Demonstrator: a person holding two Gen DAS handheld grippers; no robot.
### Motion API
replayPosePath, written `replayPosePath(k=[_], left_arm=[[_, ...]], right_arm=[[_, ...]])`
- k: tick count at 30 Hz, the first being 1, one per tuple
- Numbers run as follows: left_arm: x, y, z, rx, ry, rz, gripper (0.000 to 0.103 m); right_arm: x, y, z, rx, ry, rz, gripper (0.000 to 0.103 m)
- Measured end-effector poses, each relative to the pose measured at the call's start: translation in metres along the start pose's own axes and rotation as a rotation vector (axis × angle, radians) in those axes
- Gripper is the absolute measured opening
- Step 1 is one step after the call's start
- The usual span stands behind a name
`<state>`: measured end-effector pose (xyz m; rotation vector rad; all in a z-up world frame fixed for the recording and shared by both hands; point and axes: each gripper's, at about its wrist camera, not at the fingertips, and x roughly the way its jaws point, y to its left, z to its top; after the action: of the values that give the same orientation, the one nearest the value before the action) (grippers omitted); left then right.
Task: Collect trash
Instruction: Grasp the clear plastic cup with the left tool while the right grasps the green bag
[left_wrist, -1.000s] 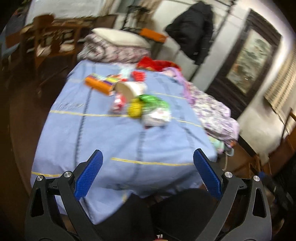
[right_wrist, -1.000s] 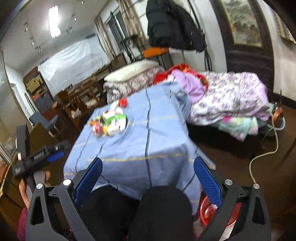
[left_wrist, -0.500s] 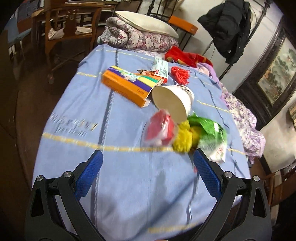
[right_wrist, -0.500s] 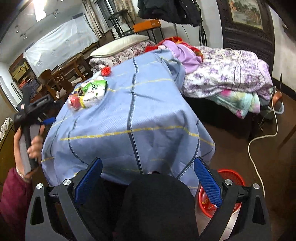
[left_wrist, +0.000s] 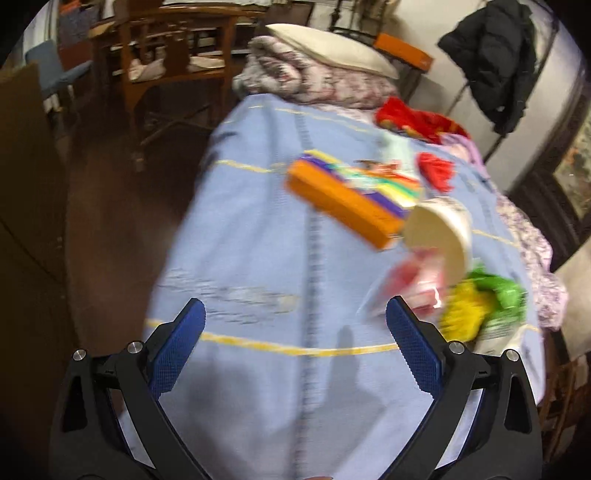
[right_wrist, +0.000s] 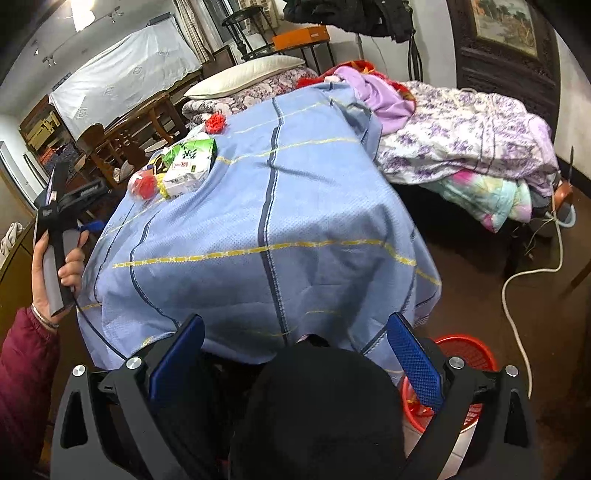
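Left tool now lower, left of trash.

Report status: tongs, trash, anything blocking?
Left tongs open, empty, over the cloth. Right tongs open, empty, off the table edge. Trash pile untouched; red bin on floor. Nothing blocking.

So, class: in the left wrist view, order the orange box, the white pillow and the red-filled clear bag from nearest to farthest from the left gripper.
1. Red-filled clear bag, by the right finger.
2. Orange box, mid-table.
3. White pillow, far end.
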<state>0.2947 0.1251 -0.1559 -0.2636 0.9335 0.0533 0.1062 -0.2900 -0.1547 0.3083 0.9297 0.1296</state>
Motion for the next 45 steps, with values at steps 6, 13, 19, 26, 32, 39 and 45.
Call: replayPosePath(k=[6,13,19,26,32,39,45], left_arm=[[-0.019,-0.008,-0.007,0.059,-0.067,-0.066,0.094],[-0.01,-0.081,-0.012,0.327,-0.119,-0.063,0.094],[0.032,-0.08,-0.005,0.32,-0.029,-0.069,0.035],[0.011,-0.057,-0.01,0.23,-0.097,-0.173,0.031],[0.011,-0.059,-0.01,0.234,-0.122,-0.145,0.031],[0.015,-0.058,-0.006,0.215,-0.122,-0.154,0.032],[0.018,-0.049,0.0,0.17,-0.104,-0.205,0.032]], right_arm=[[0.007,0.003,0.0,-0.003,0.01,0.01,0.097],[0.006,-0.001,0.002,0.01,0.007,-0.006,0.097],[0.001,0.006,0.004,-0.03,-0.014,-0.034,0.097],[0.008,0.038,0.038,-0.109,-0.047,0.014,0.089],[0.03,0.09,0.099,-0.165,-0.127,0.106,0.089],[0.093,0.123,0.155,-0.121,-0.065,0.121,0.089],[0.135,0.135,0.167,-0.108,-0.015,0.096,0.089]])
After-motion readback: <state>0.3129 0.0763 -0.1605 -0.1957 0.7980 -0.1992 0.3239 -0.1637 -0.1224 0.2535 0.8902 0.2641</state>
